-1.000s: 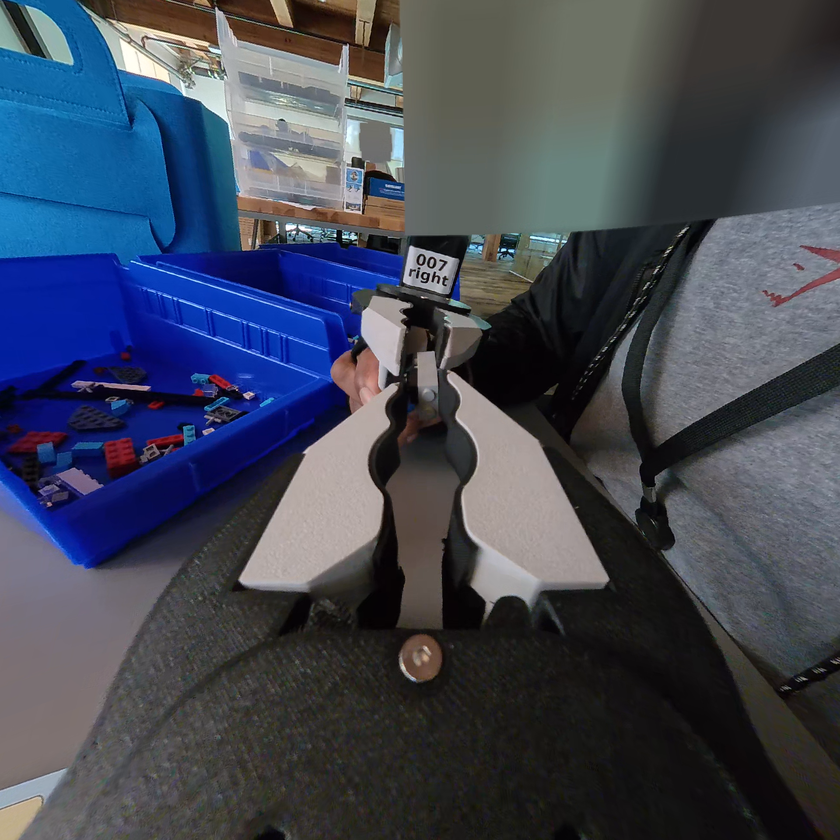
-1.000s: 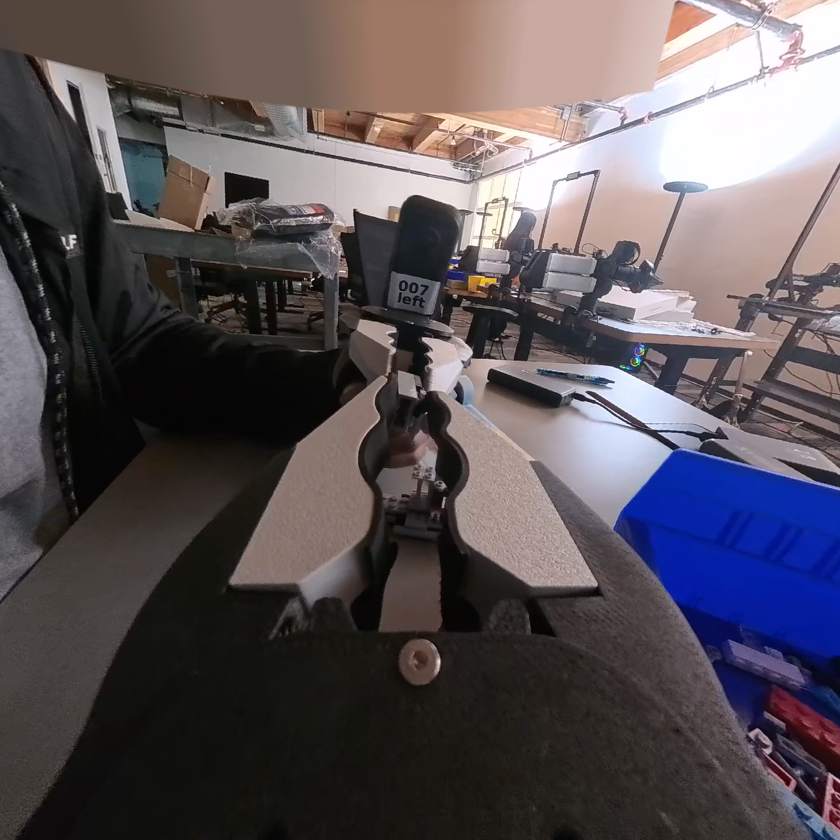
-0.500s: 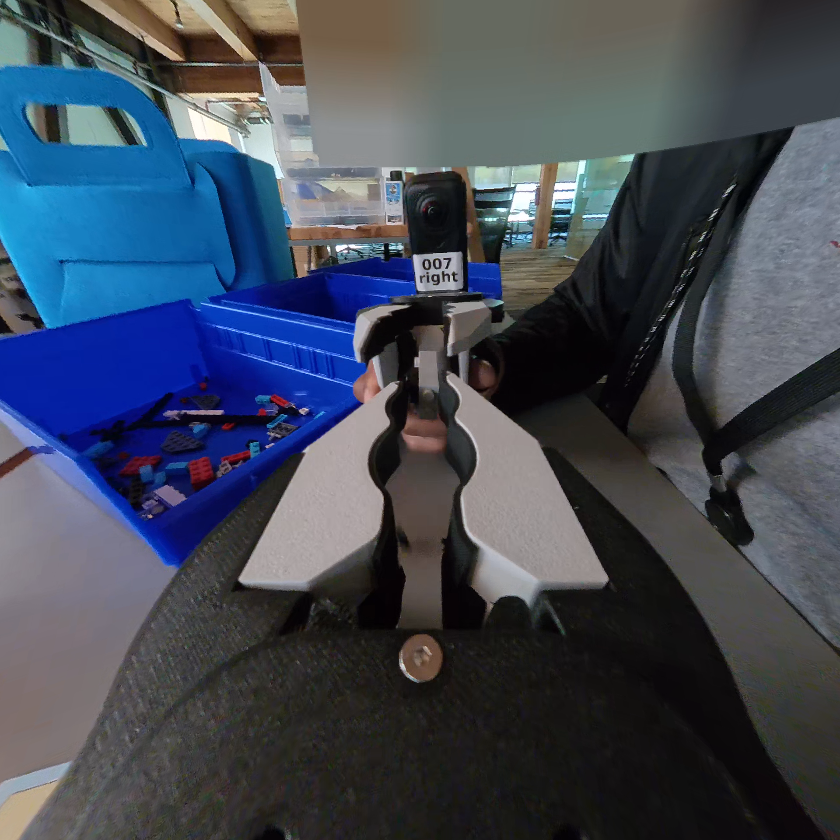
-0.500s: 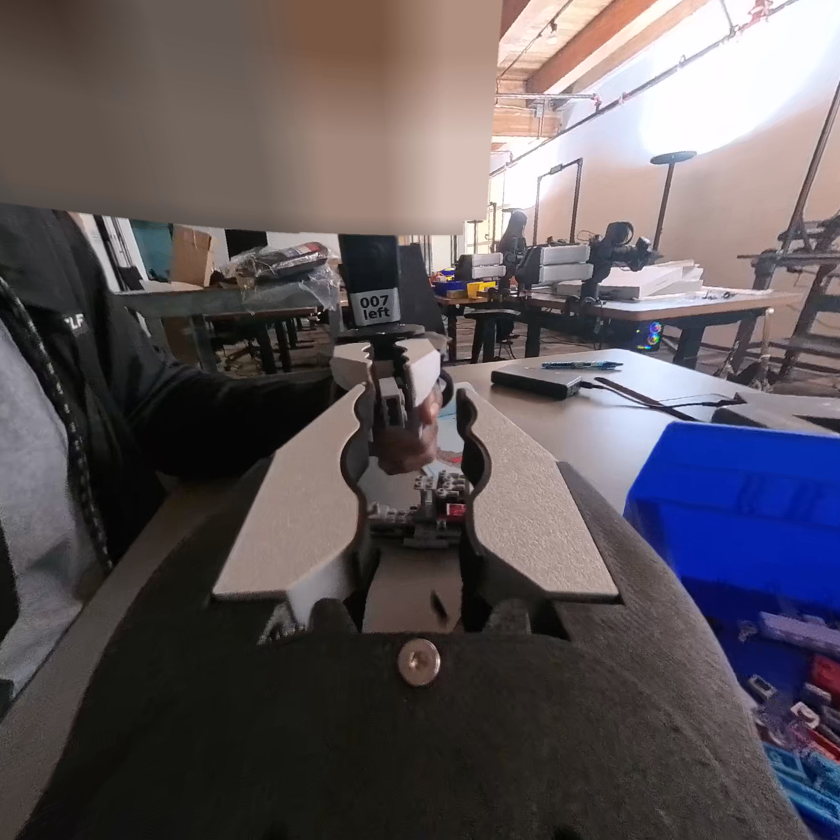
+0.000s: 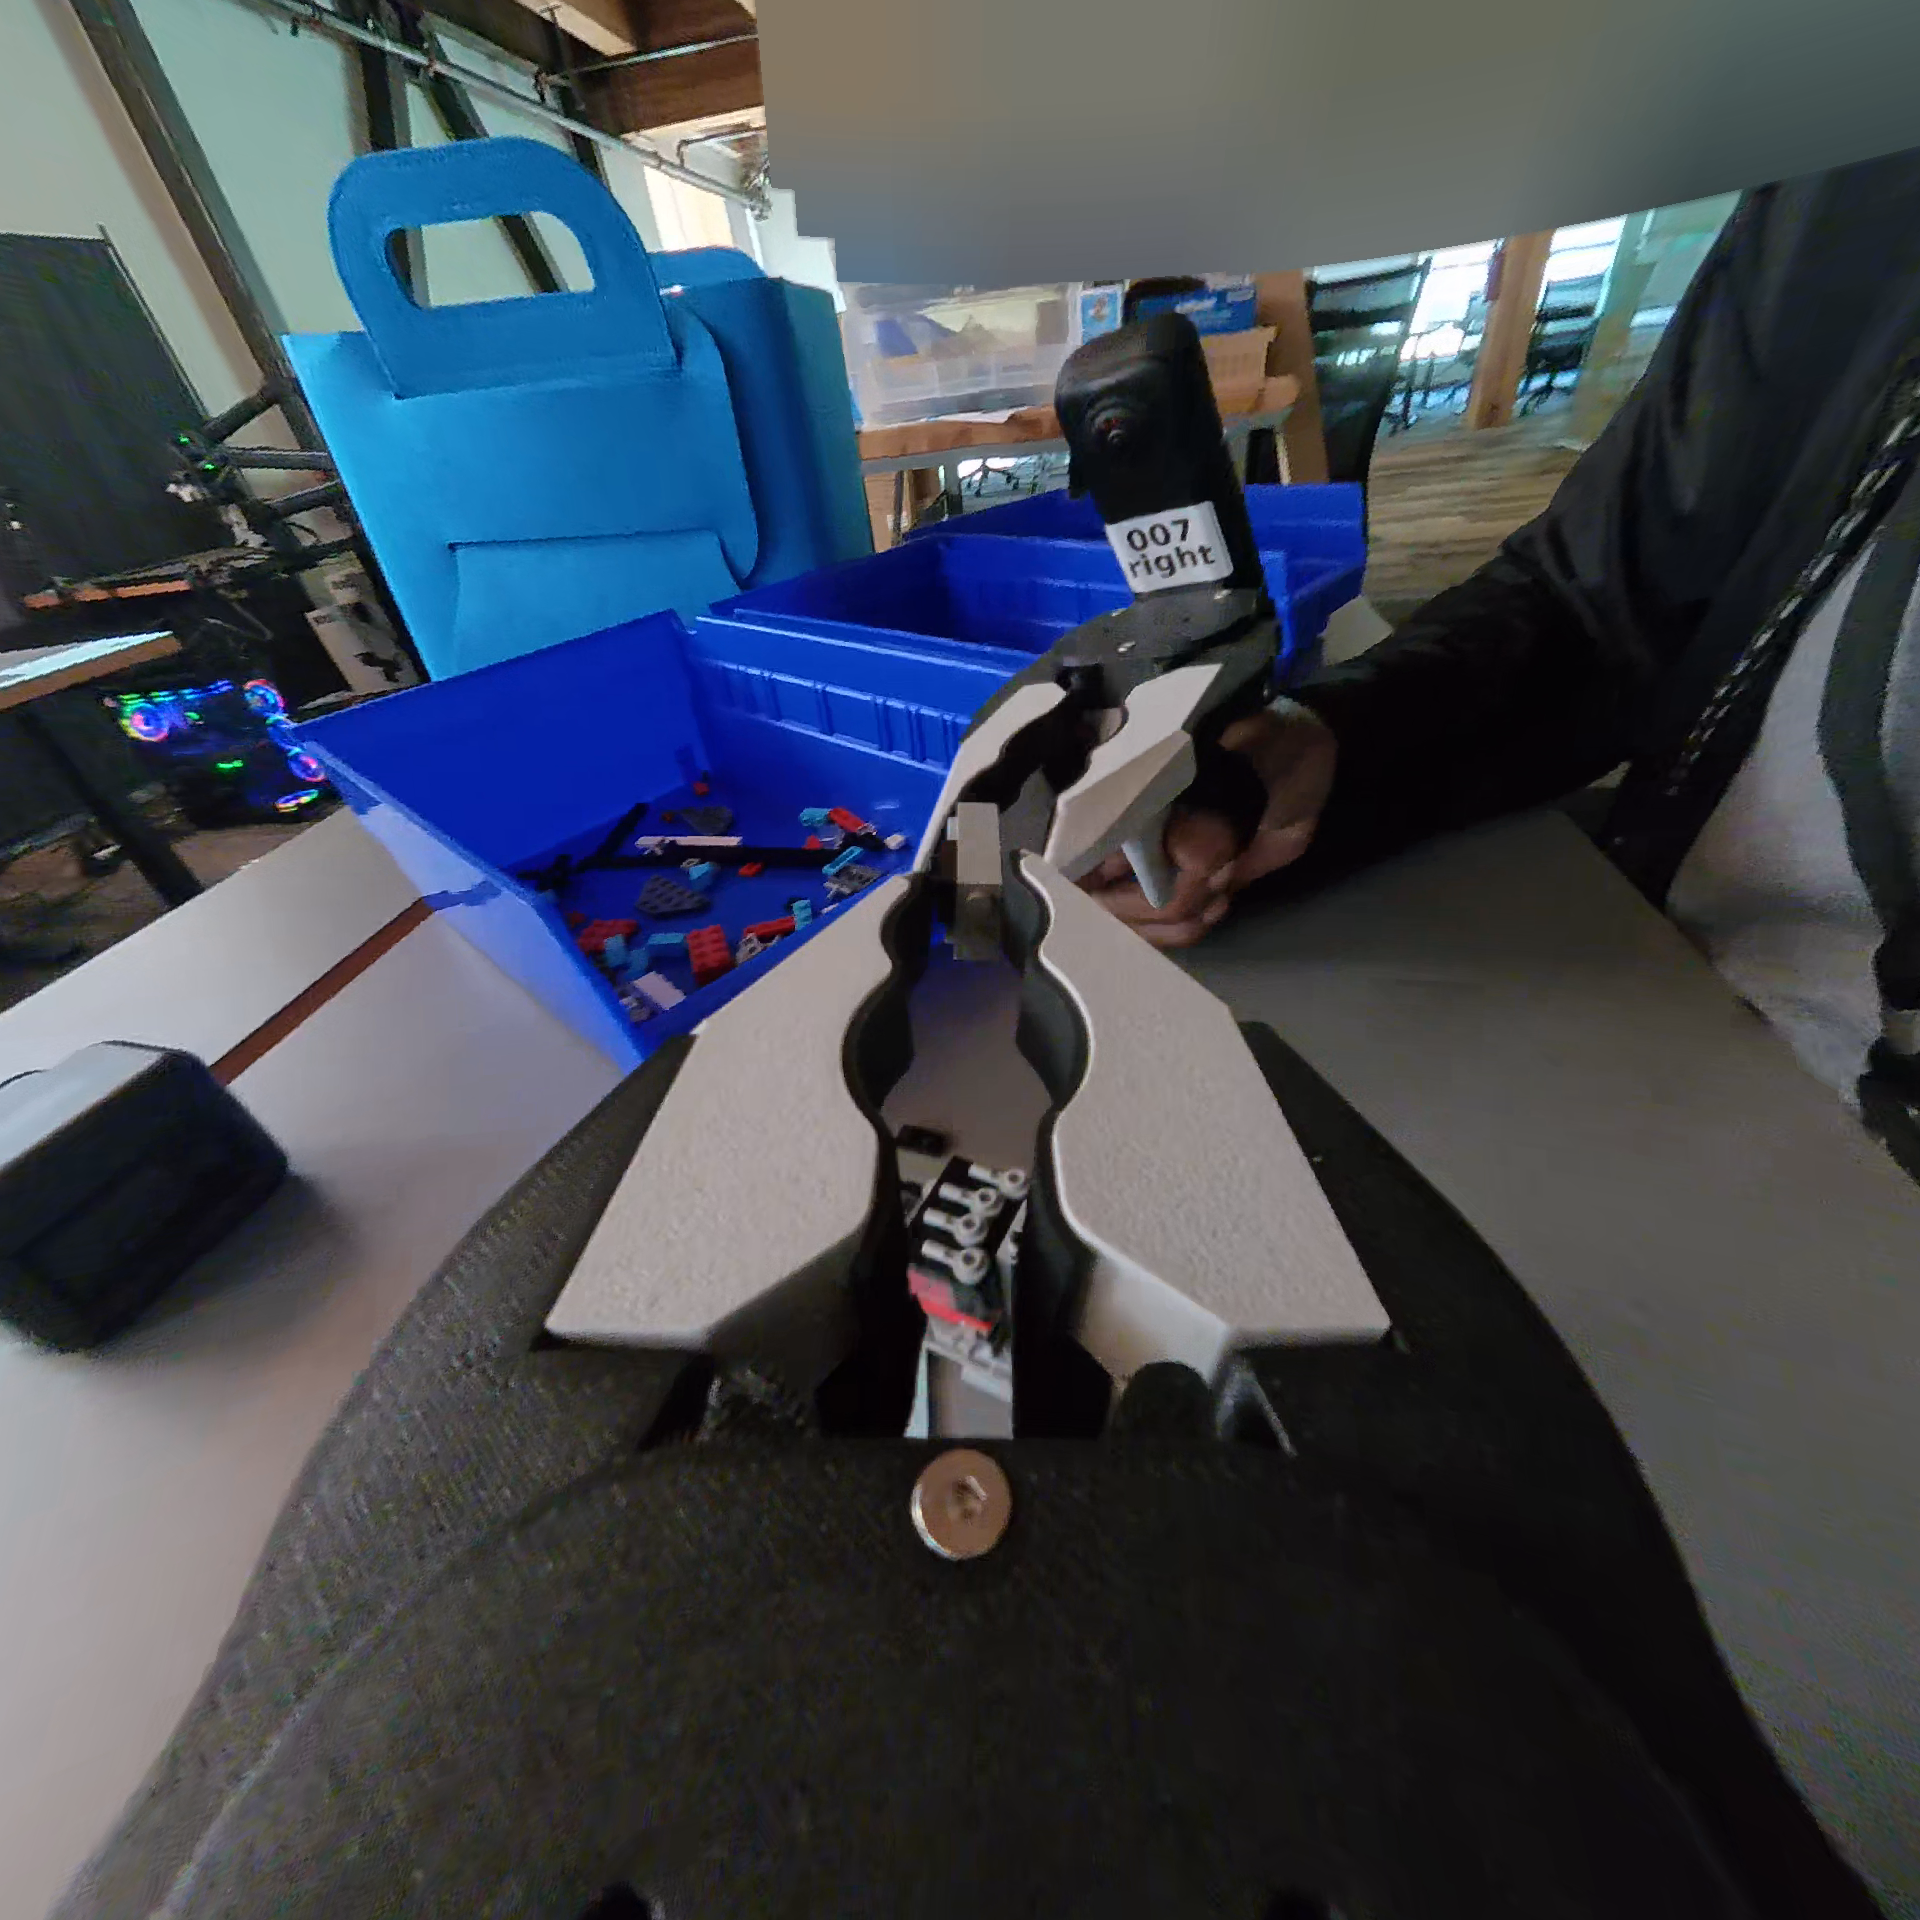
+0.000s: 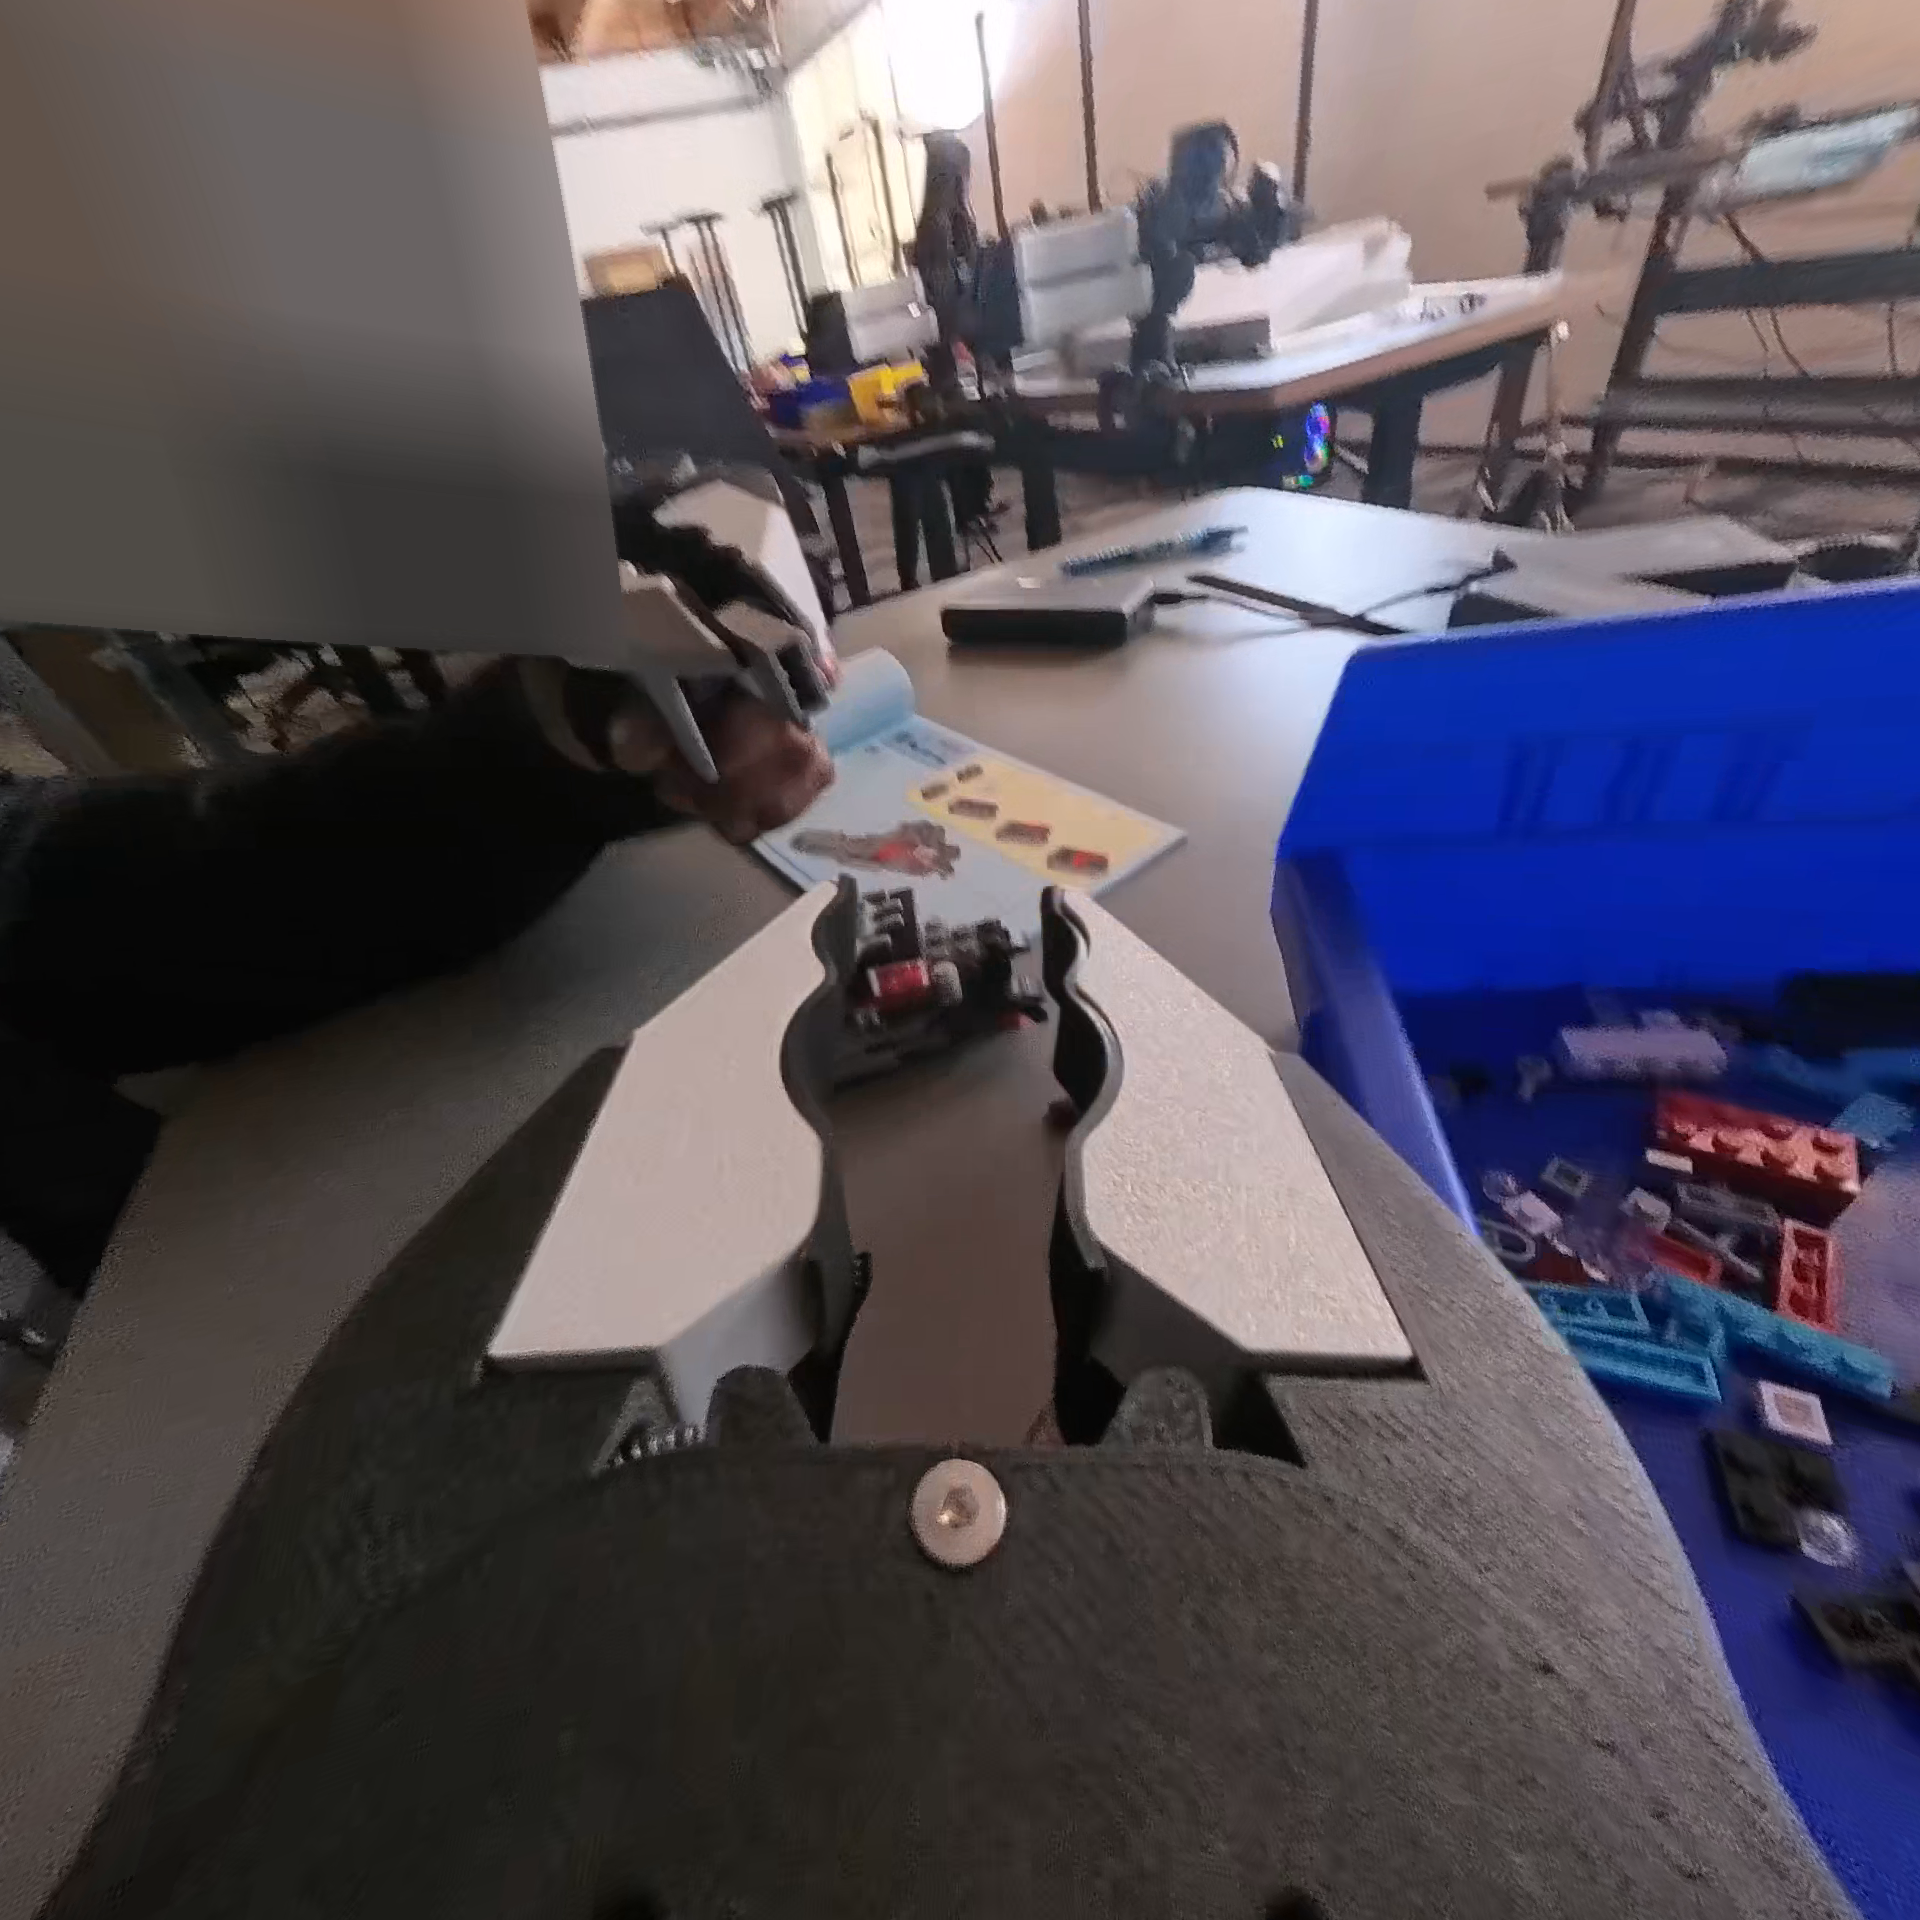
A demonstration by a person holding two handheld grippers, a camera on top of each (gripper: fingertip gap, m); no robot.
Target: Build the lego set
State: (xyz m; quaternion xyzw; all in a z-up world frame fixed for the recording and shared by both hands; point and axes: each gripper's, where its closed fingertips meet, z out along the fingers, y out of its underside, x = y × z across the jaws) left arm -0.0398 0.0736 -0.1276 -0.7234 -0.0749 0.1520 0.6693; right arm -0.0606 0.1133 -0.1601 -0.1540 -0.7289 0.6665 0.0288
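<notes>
The half-built lego model [image 6: 928, 985] sits on the grey table [image 6: 1195, 717], just in front of the instruction booklet [image 6: 966, 805]. The right gripper [image 6: 940, 920] has its jaws apart on either side of the model, not touching it. The left gripper [image 5: 961, 894] is also apart; its fingers hide most of the model [image 5: 961, 1262]. The blue bin [image 6: 1558, 790] beside the model holds blurred loose bricks [image 6: 1745, 1153] and is cut off at the edge.

The blue bin [image 6: 1538, 790] is cut off at the right edge, its bricks [image 6: 1756, 1153] blurred.

Model [image 6: 925, 987] before booklet [image 6: 966, 821], left of bin [image 6: 1558, 790].
</notes>
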